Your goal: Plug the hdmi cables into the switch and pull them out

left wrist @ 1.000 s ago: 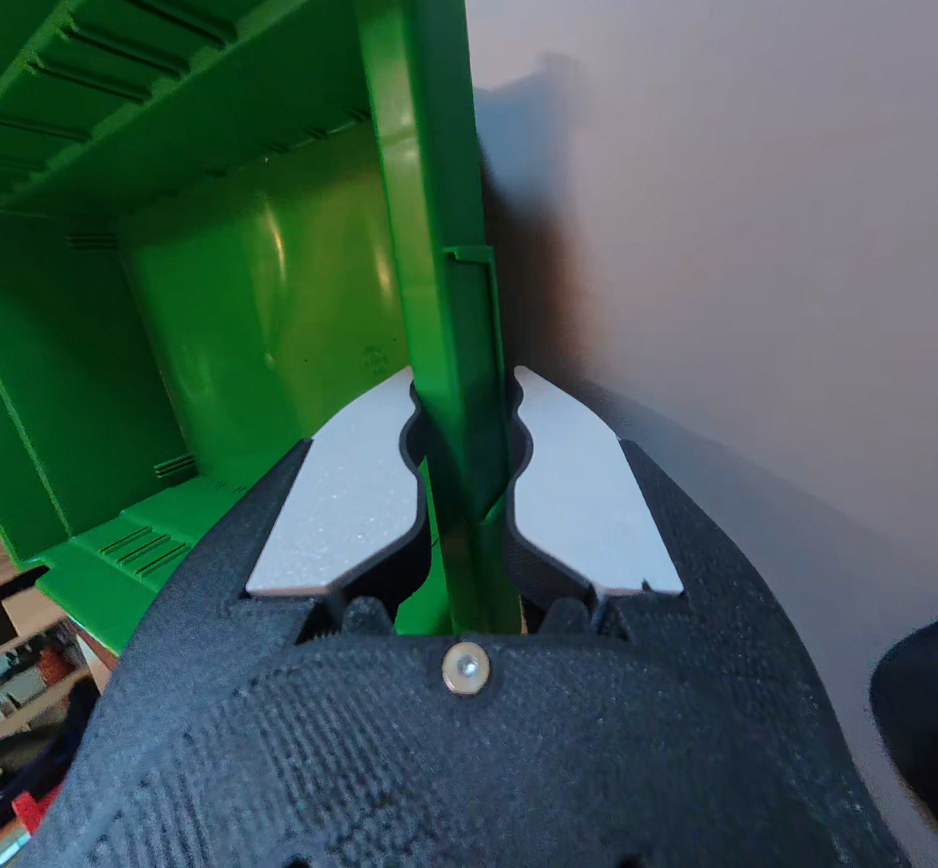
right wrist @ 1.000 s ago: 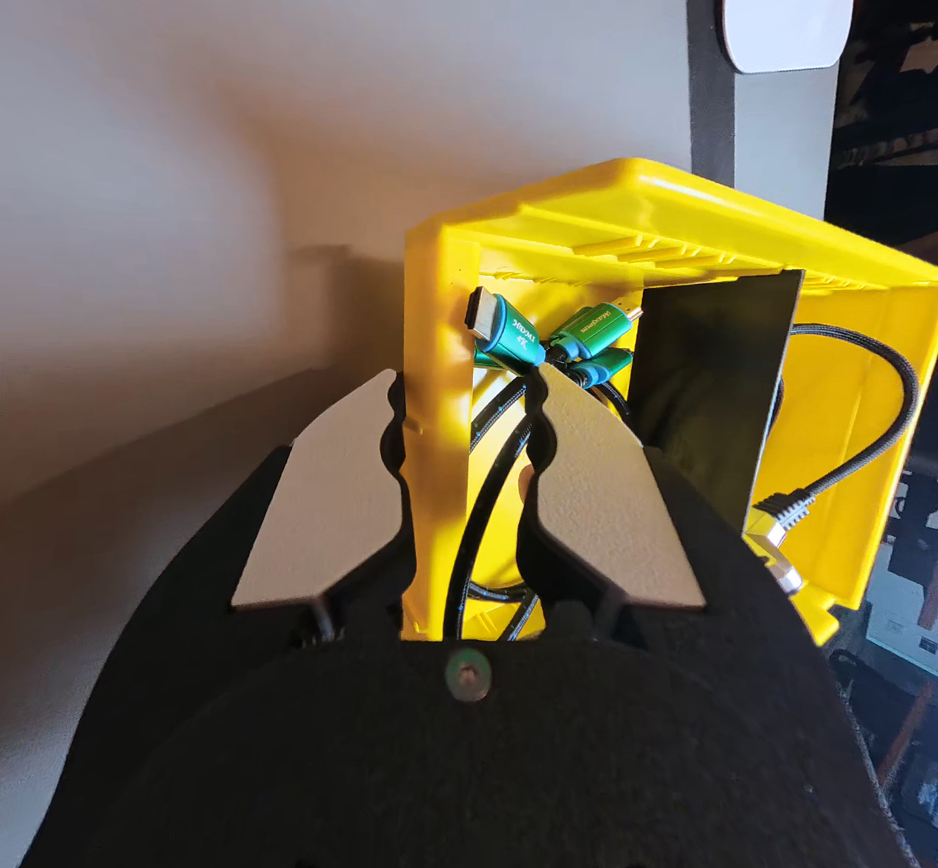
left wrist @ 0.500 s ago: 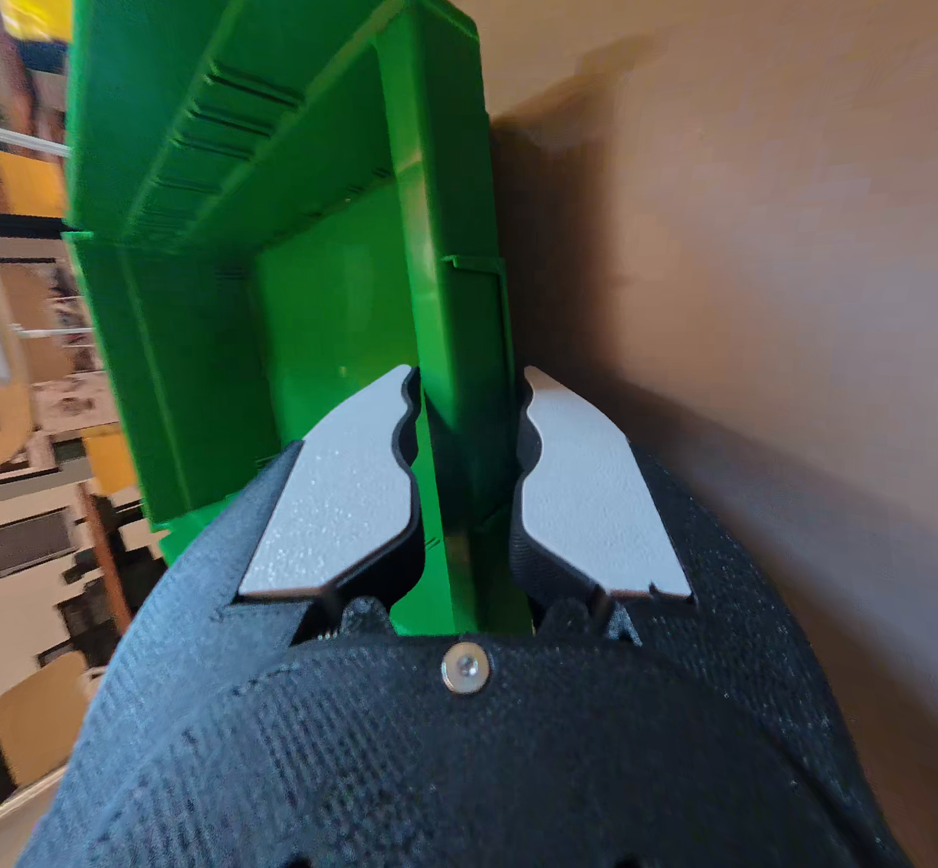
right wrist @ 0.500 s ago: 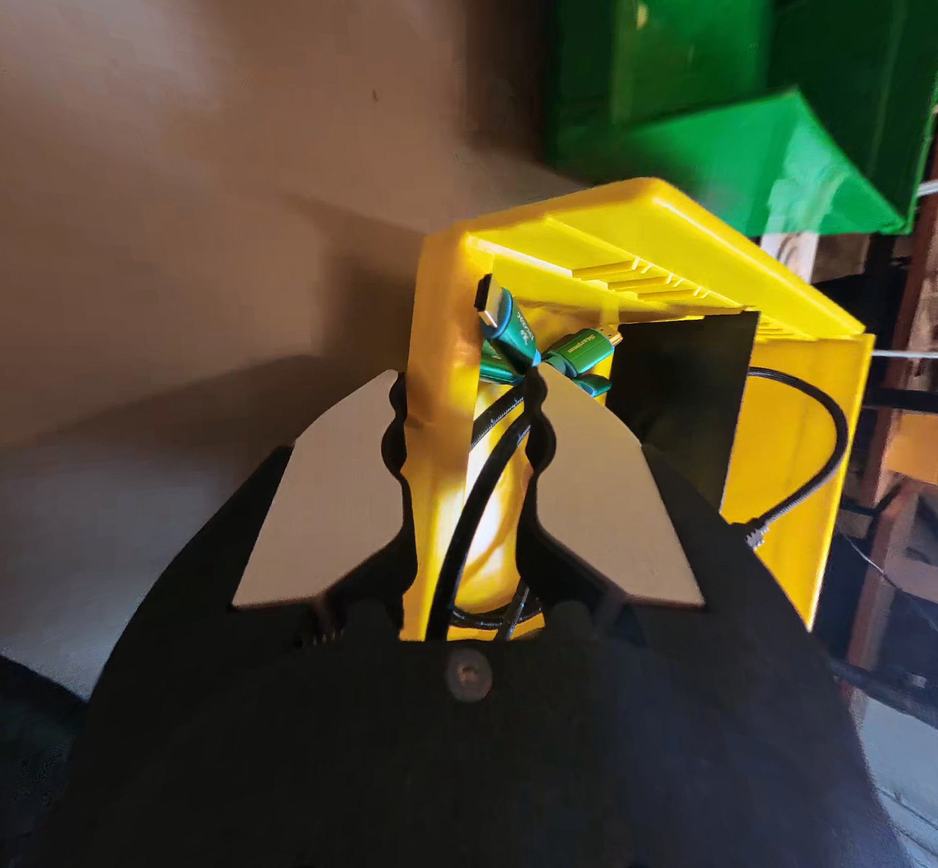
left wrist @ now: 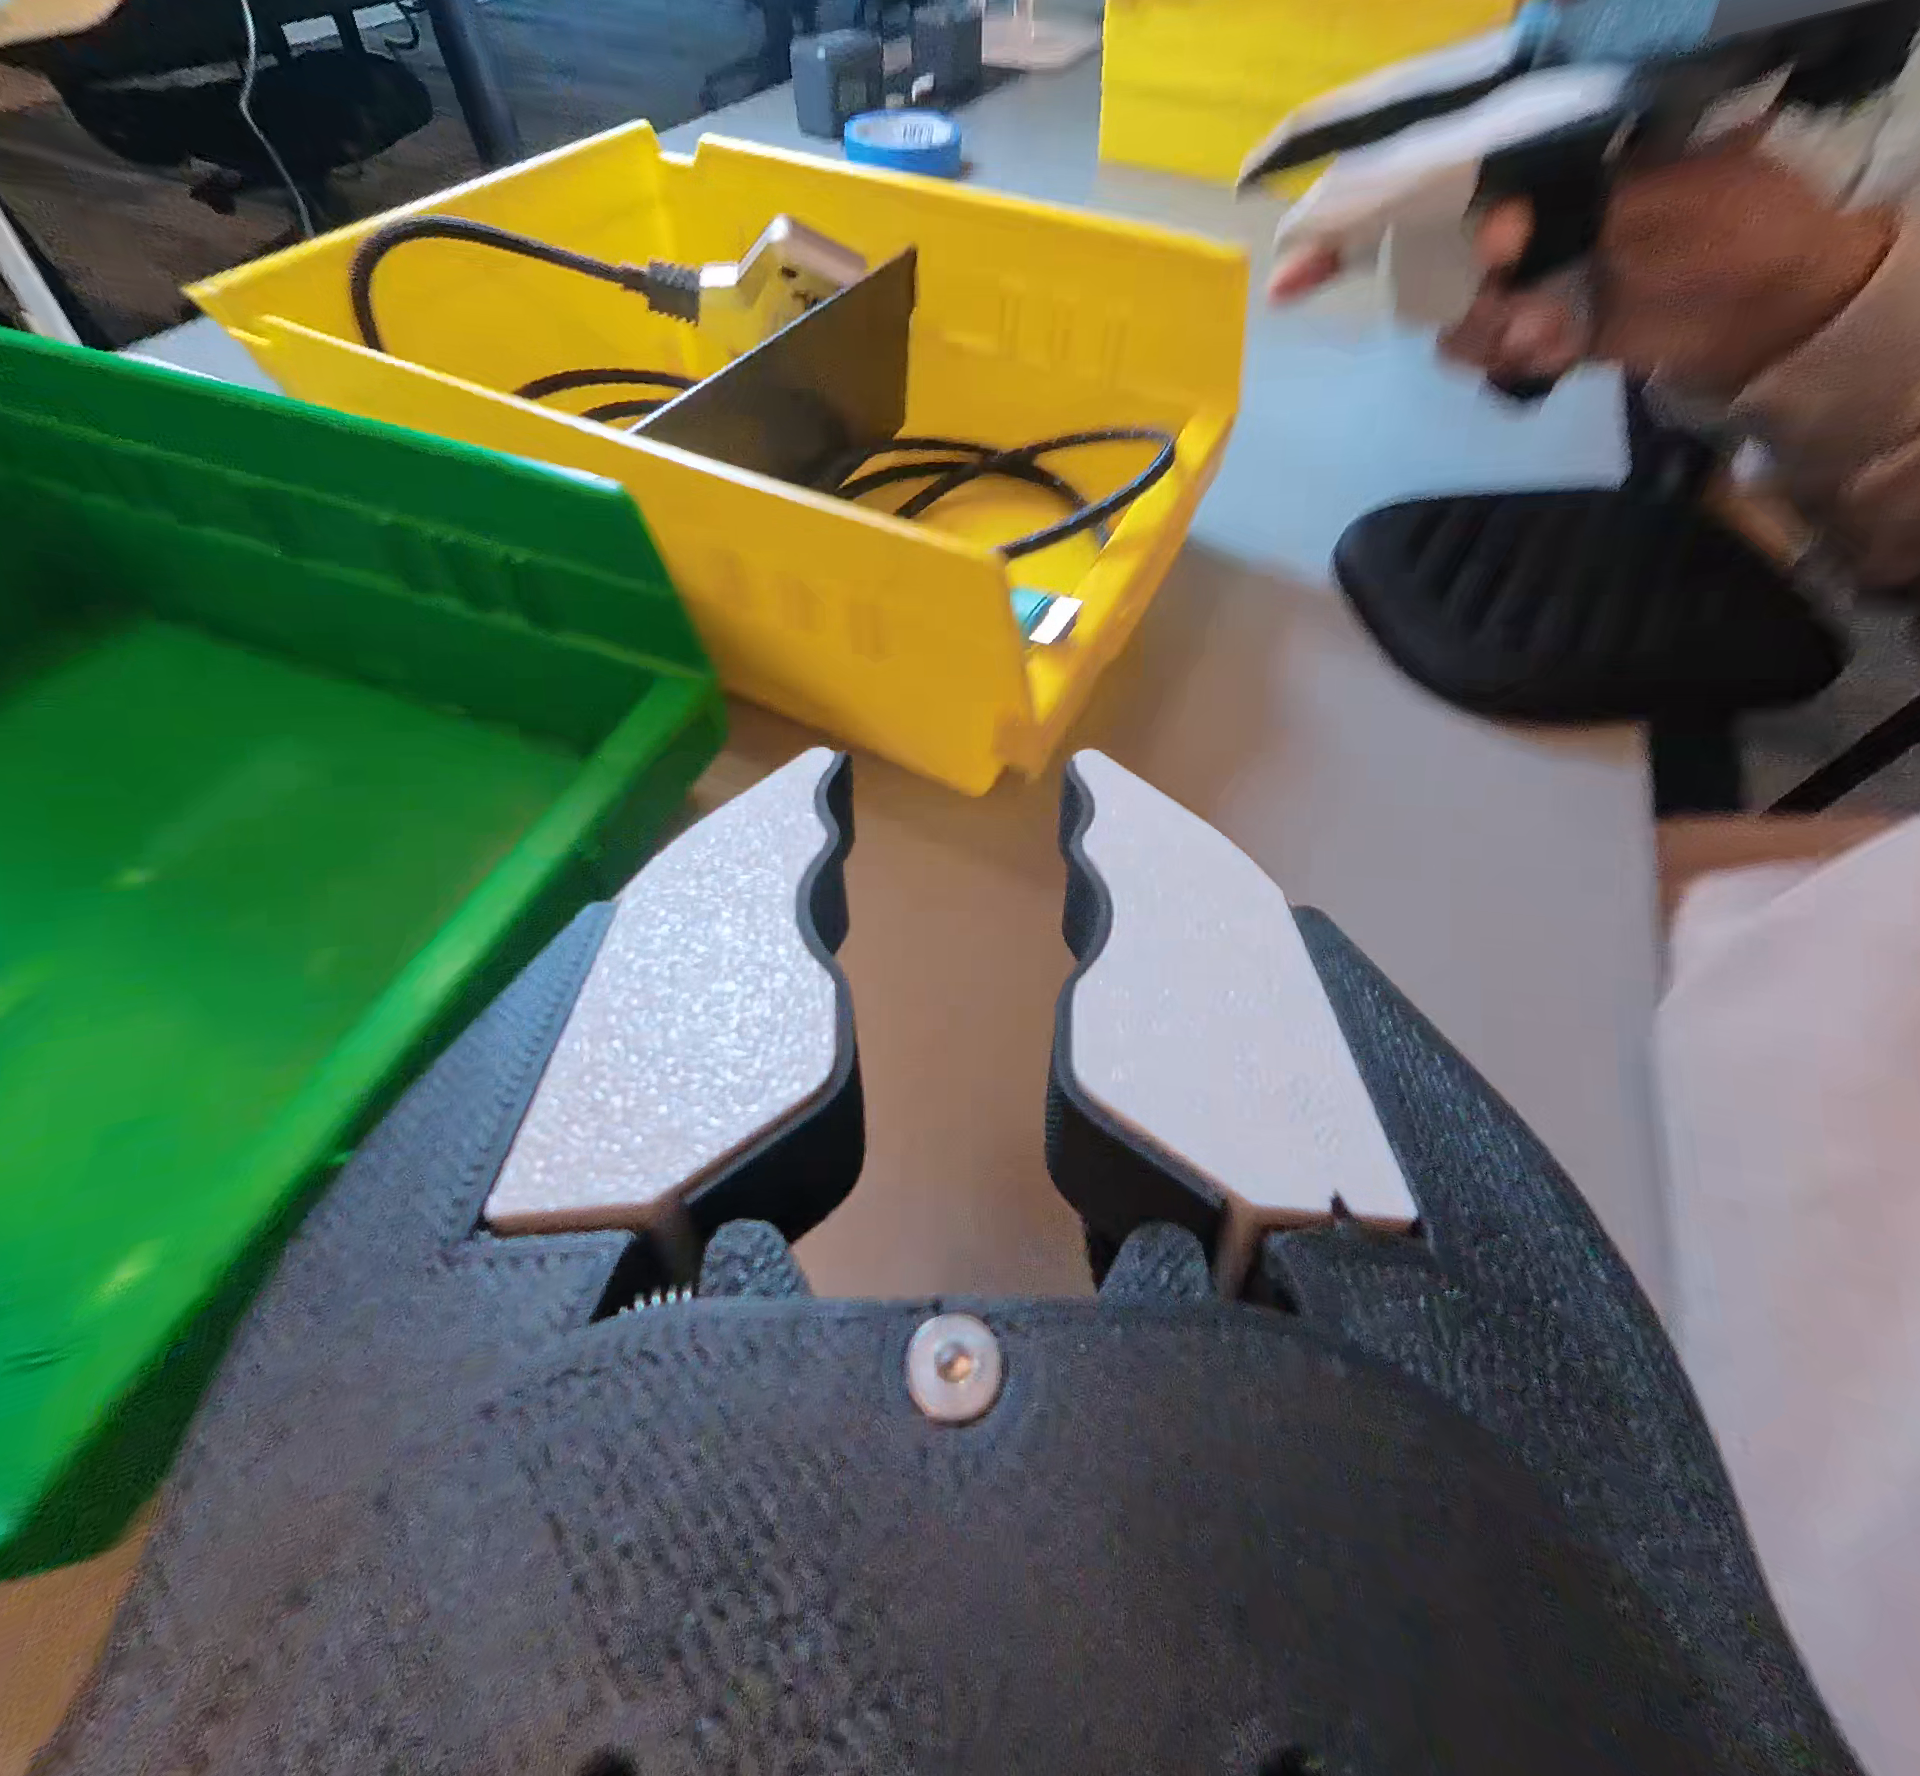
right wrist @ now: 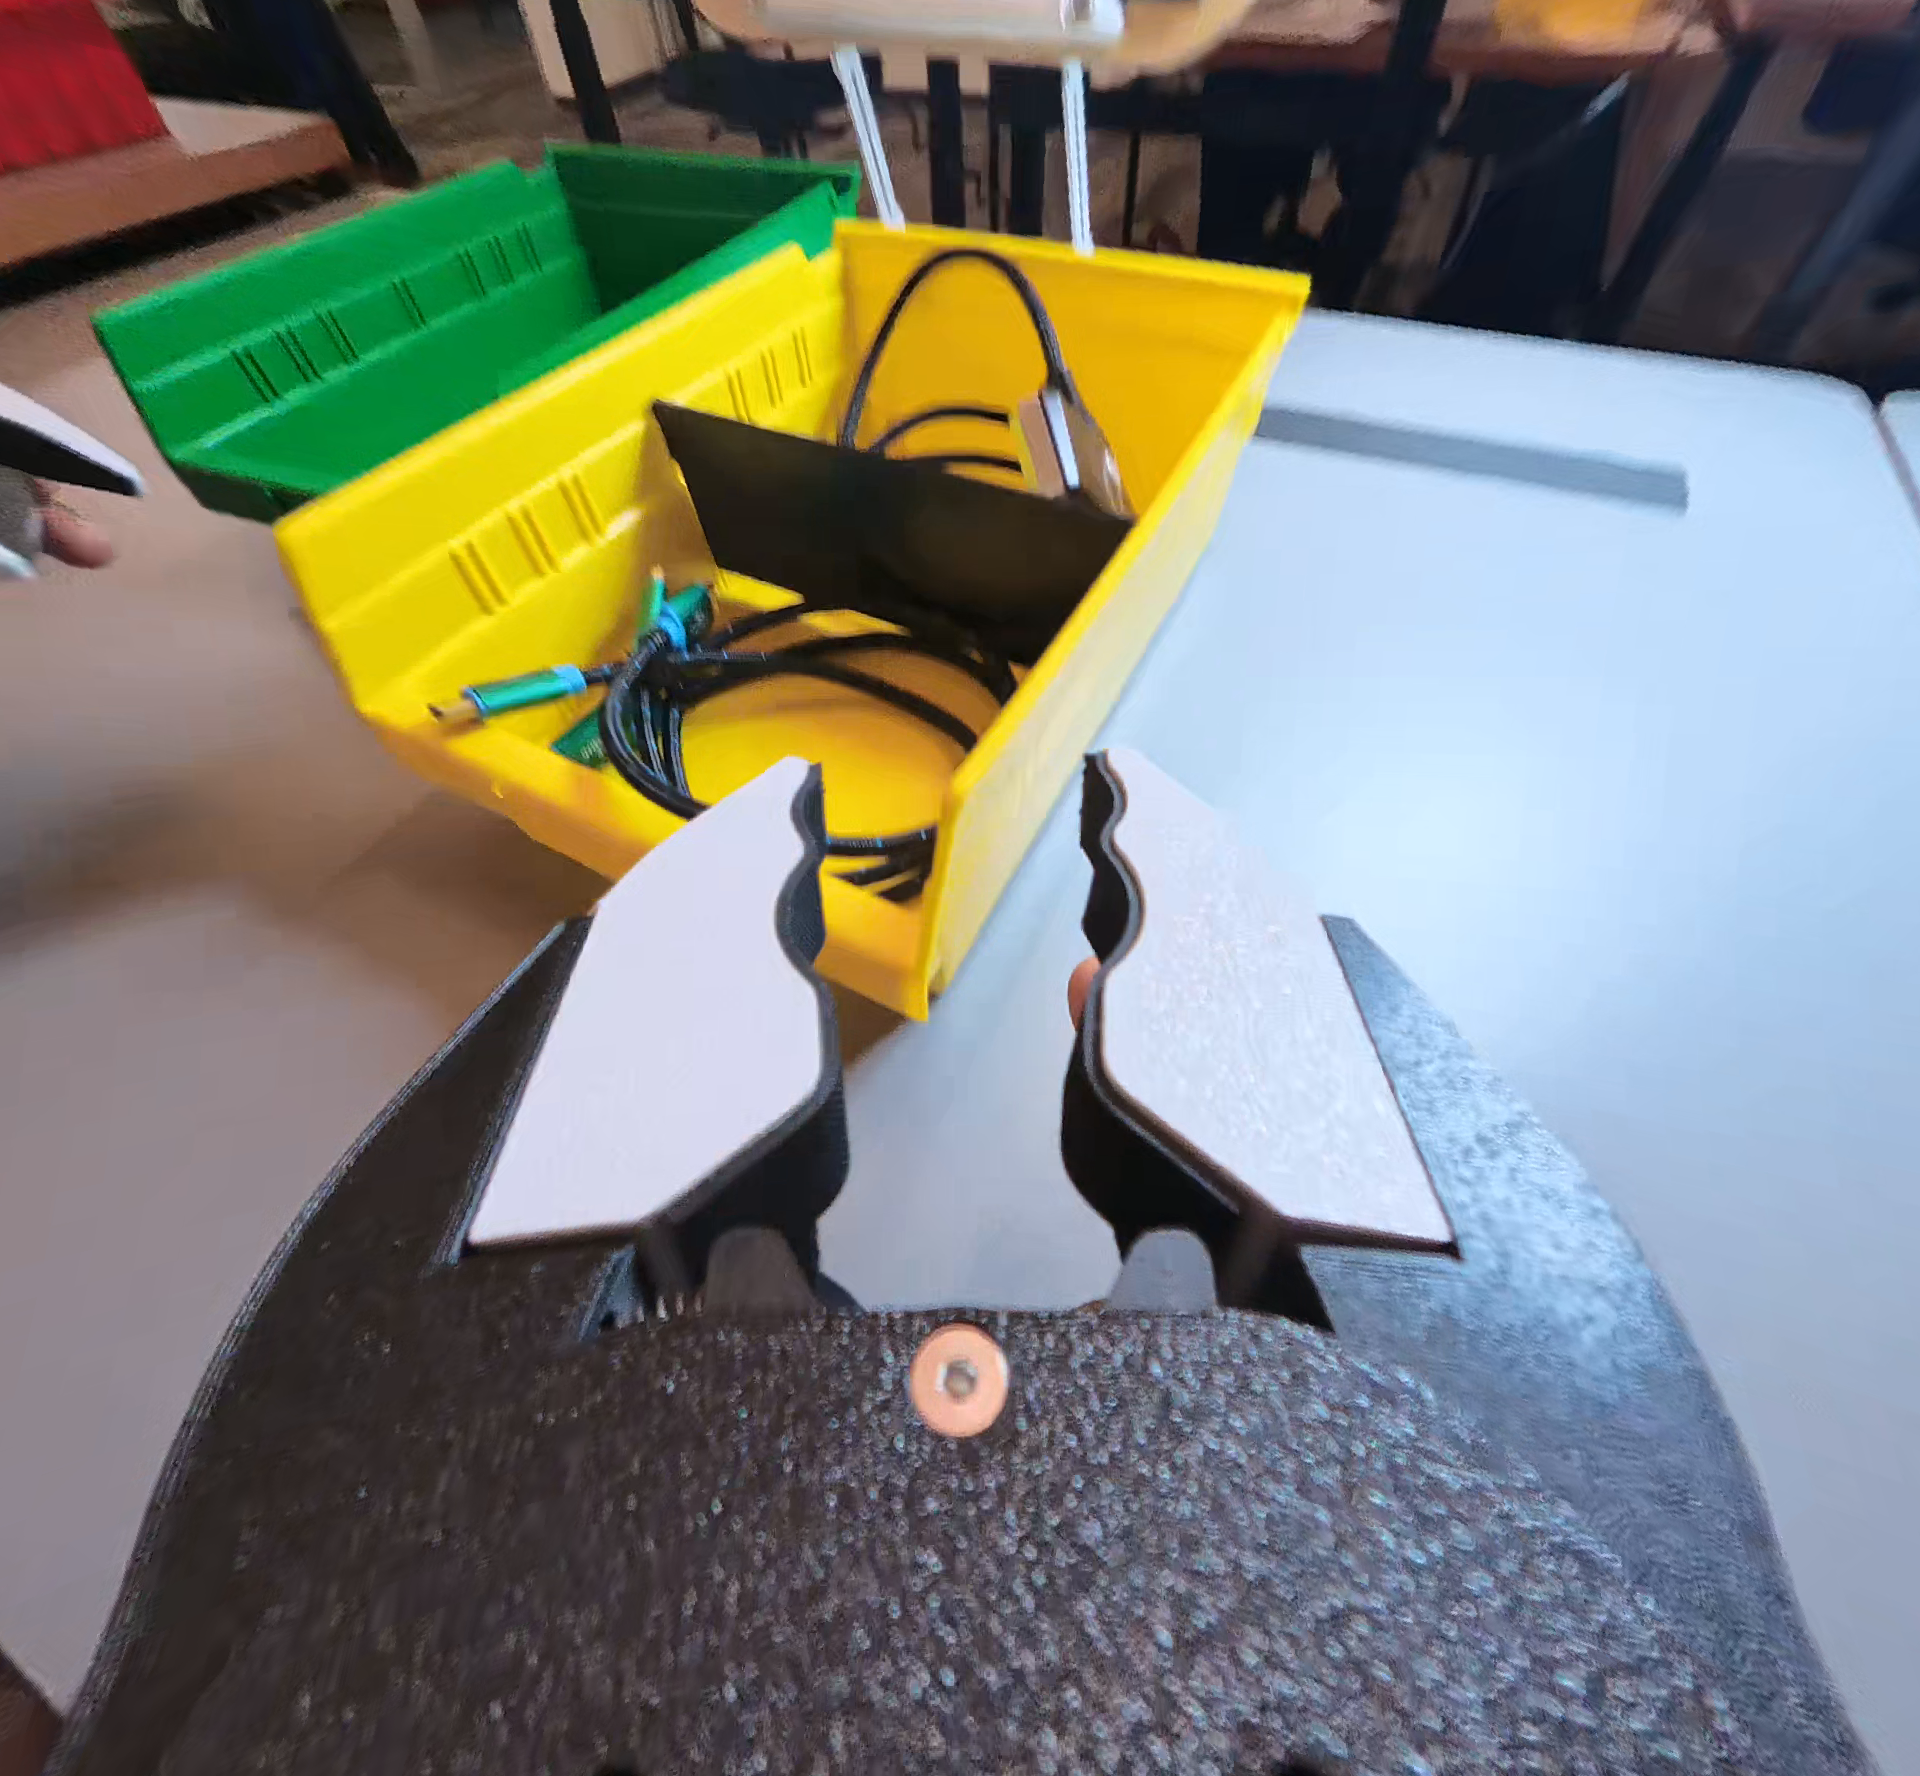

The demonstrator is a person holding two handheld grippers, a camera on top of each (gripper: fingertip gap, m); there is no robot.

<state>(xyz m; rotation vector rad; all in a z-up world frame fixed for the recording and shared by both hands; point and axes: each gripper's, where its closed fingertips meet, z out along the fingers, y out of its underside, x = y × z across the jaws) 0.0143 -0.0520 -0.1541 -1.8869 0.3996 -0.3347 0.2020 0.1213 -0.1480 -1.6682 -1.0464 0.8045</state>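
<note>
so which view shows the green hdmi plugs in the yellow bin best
The right wrist view: it looks down into the yellow bin, where the green hdmi plugs lie in the near compartment beside the coiled black cables. The left wrist view shows only one plug tip poking past the bin's wall.

A green plastic bin (left wrist: 260, 791) sits on the pale surface (right wrist: 1507, 739), just beside a yellow bin (left wrist: 862, 625) split by a black divider (left wrist: 800, 376). Farther back lie a roll of blue tape (left wrist: 902, 142) and a second yellow bin (left wrist: 1226, 79). Beyond the surface stand dark table legs (right wrist: 582, 53).
</note>
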